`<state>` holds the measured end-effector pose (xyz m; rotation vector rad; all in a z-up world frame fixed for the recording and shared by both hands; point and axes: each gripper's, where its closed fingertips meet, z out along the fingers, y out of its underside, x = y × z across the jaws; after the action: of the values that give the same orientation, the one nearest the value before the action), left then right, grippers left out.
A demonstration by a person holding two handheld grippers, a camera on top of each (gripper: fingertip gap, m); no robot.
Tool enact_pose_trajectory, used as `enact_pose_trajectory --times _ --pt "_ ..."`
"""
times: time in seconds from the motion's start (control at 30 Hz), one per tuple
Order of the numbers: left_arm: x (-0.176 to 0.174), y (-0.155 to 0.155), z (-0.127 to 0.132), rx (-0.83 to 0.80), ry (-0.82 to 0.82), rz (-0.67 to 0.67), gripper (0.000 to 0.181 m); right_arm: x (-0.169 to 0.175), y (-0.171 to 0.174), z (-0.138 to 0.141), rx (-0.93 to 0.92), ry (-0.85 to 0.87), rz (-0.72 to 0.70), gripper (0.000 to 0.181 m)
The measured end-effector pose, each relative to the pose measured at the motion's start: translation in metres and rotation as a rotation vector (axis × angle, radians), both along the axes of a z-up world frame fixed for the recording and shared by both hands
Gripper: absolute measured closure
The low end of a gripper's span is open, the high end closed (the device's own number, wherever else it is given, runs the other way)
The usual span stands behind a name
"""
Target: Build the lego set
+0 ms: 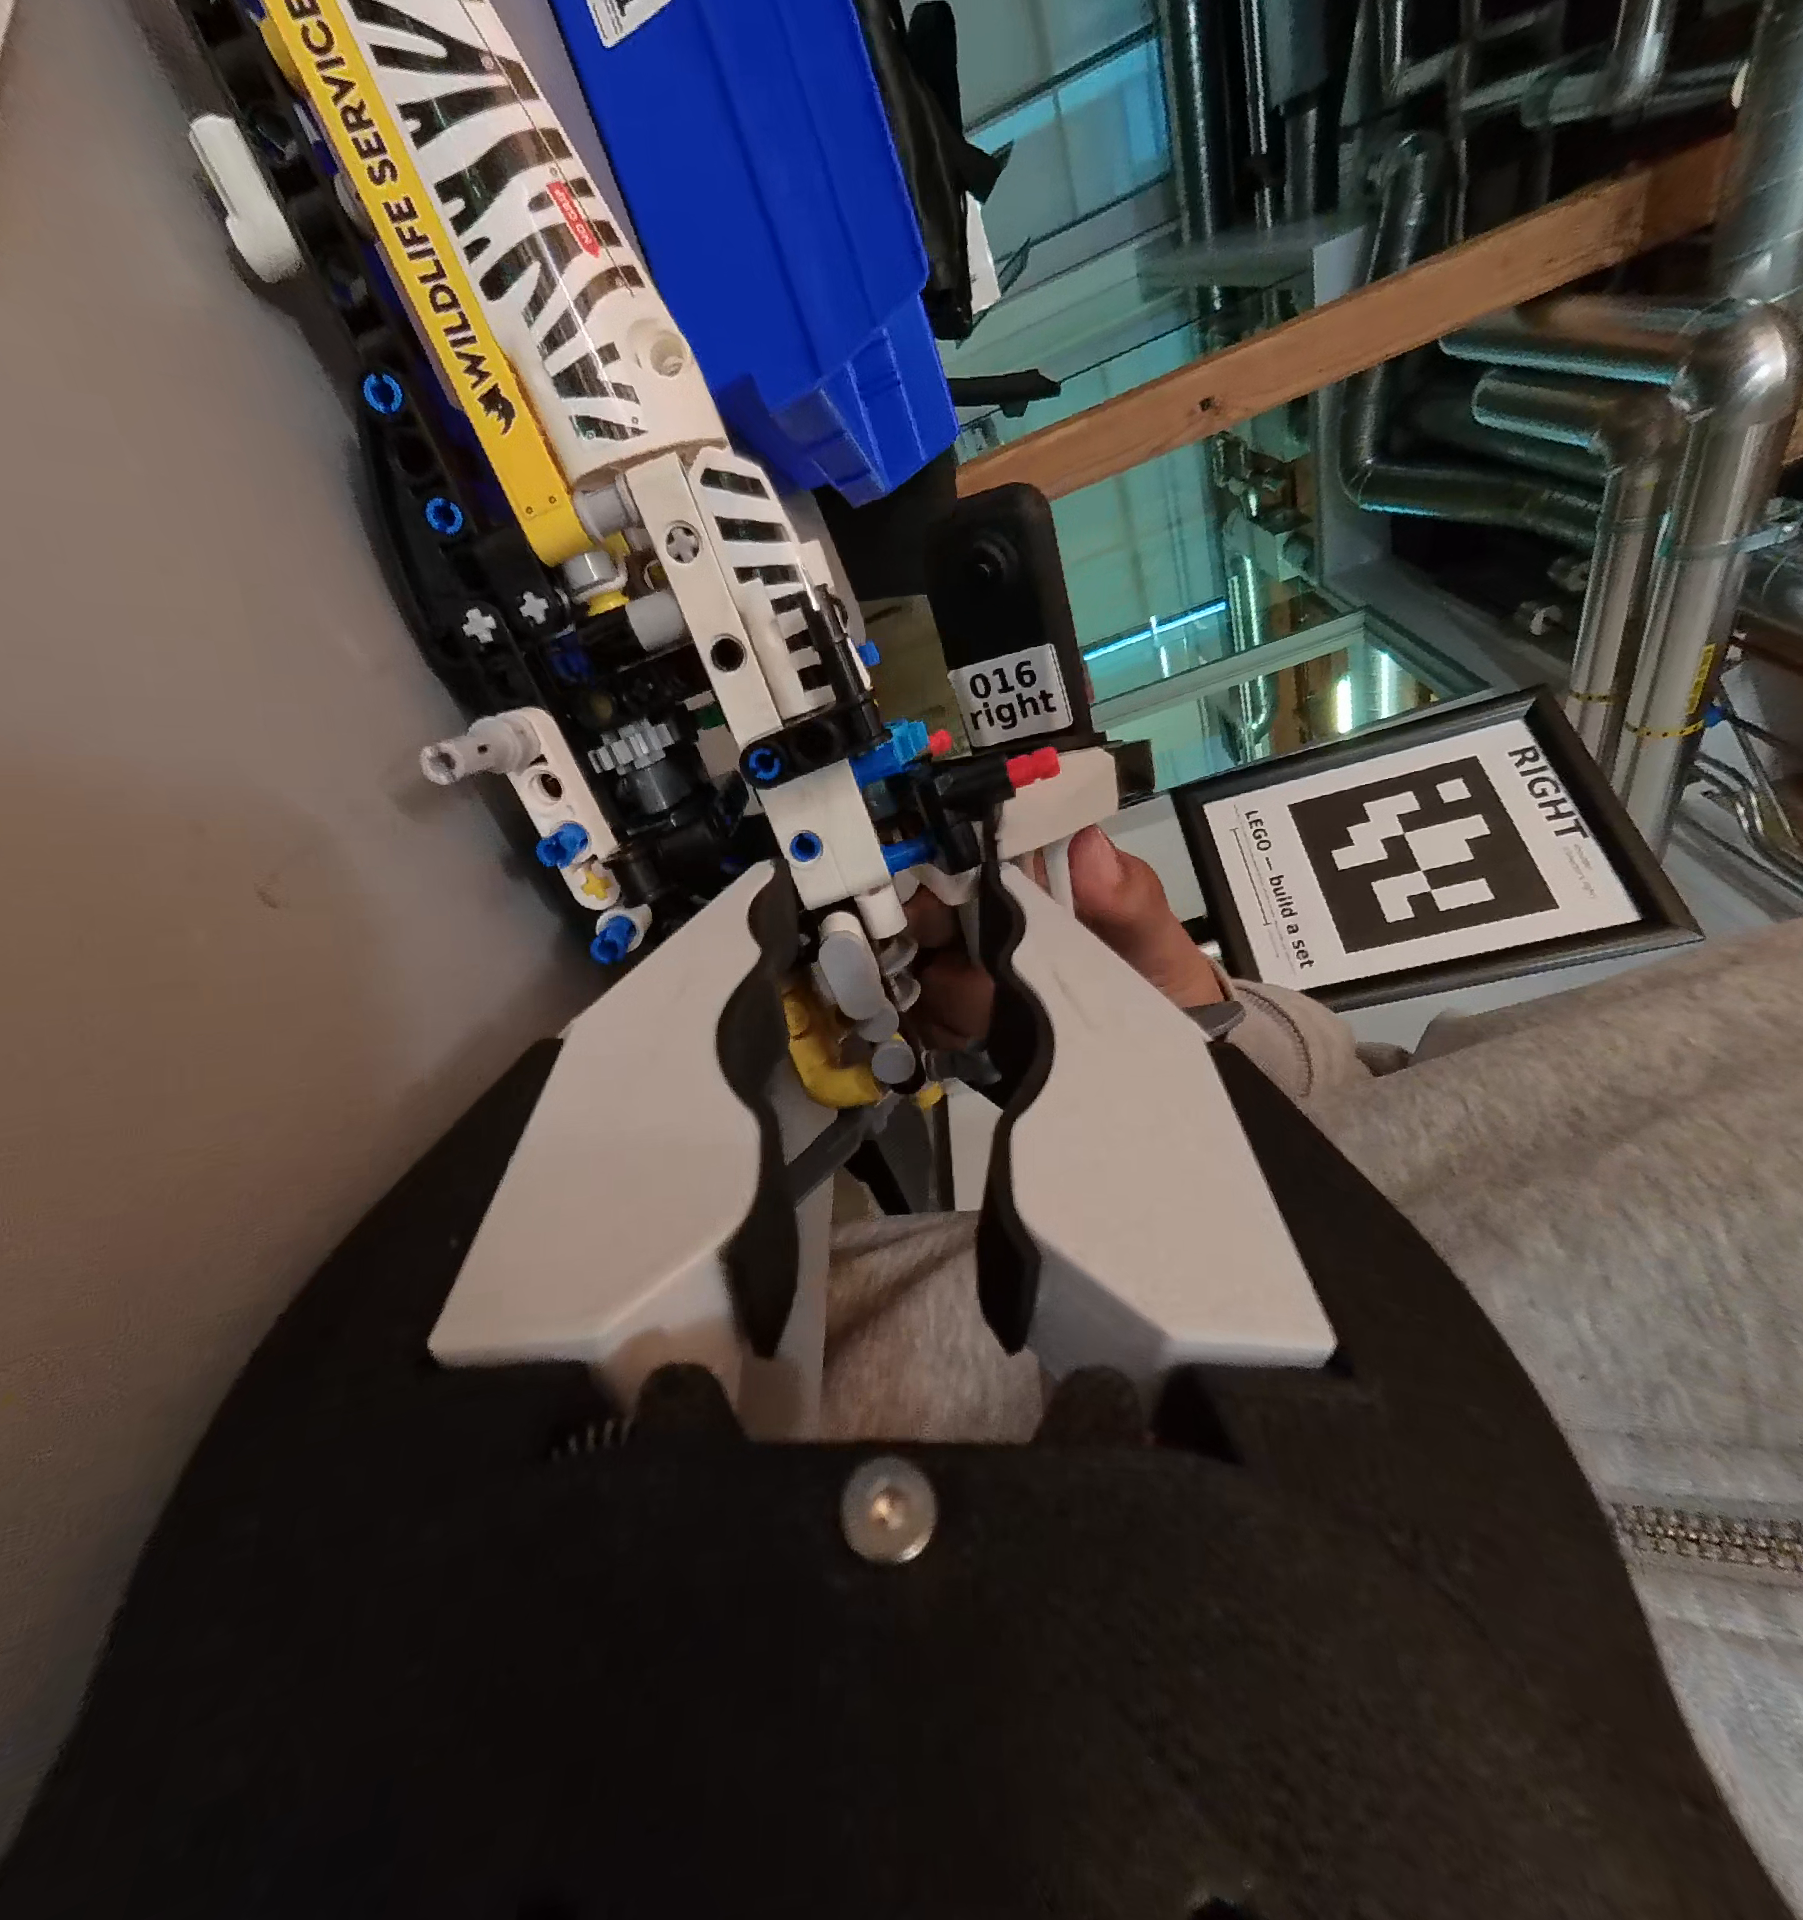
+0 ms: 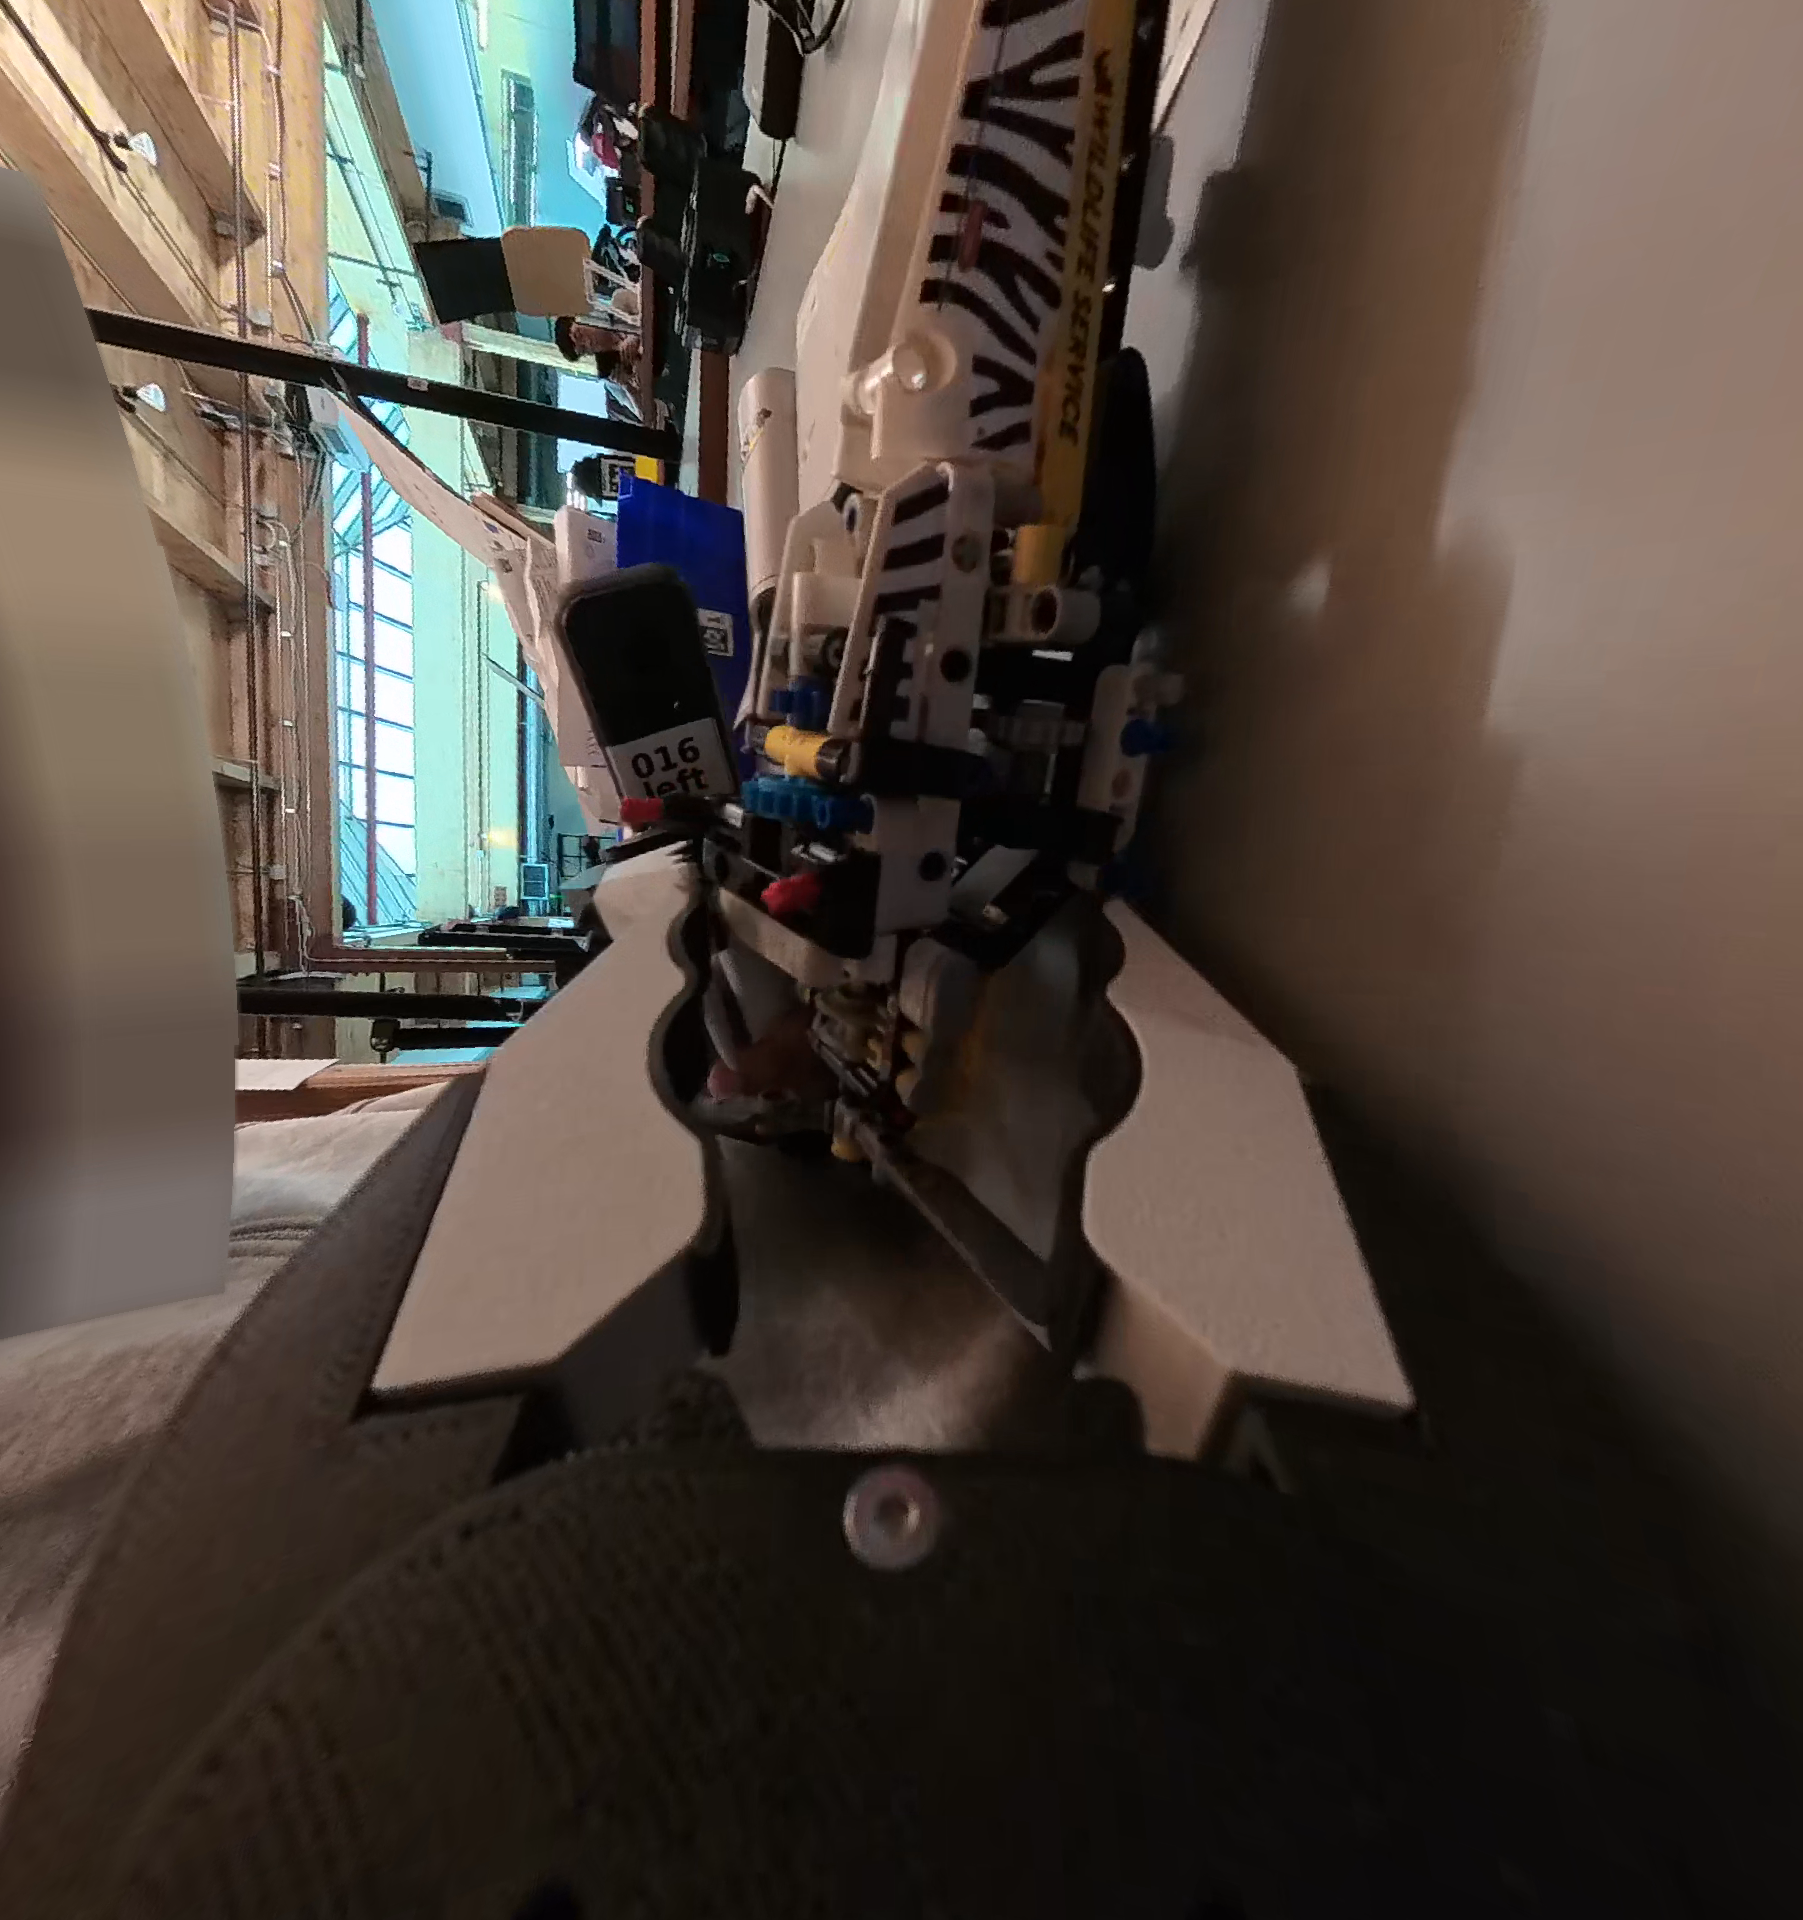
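Filling the left side of the left wrist view, a grey tabletop [image 1: 149, 935] carries the Lego vehicle [image 1: 564, 343], a long model with zebra-striped white panels, a yellow side strip and a black frame studded with blue pins. Both views are rolled onto their sides, so the table stands like a wall. A blue plastic bin [image 1: 762, 239] lies just beside the model on its far side. To the right, a framed card [image 1: 1427, 842] with a black-and-white marker stands near the person's grey sleeve [image 1: 1499, 1195].

The left gripper [image 1: 881, 935] has its fingers set narrowly around the near end of the model, where white, grey and yellow pieces cluster; the black pads press close on that end, gripping it. The right gripper [image 2: 902, 987] reaches the same end from the opposite side, its fingers spread a little wider around the black-and-white nose with a red pin [image 2: 788, 891]; the pads sit against the pieces, though whether they clamp firmly I cannot tell.

A hand [image 1: 1115, 894] shows behind the model's nose, fingertips by the white block.
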<state>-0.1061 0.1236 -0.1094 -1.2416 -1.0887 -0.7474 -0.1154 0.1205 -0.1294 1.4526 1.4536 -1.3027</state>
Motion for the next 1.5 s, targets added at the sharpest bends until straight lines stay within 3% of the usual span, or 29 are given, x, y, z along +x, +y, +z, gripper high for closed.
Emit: enact_pose_trajectory --times 0.37,0.87,1.2,1.37,1.5 --pt "0.0023 0.0004 0.0013 0.007 0.011 -0.010 0.147 0.0053 -0.0032 -0.0014 -0.126 -0.116 -0.054 0.116" --pt "0.0045 0.0018 -0.0007 -0.002 -0.006 -0.024 0.149 0.0046 -0.0056 -0.0015 -0.132 -0.116 -0.067 0.118" --pt "0.0052 0.0027 0.0002 -0.048 0.073 -0.001 0.147 0.0037 -0.0062 0.0014 -0.179 -0.116 -0.052 0.120" --pt "0.0080 0.0026 0.0064 0.027 0.047 -0.039 0.125 0.0030 -0.0053 -0.0005 -0.158 -0.121 -0.039 0.120" --pt "0.0019 -0.0003 0.0026 0.038 -0.017 -0.016 0.143 0.0021 -0.0071 0.0007 -0.107 -0.089 -0.024 0.119"
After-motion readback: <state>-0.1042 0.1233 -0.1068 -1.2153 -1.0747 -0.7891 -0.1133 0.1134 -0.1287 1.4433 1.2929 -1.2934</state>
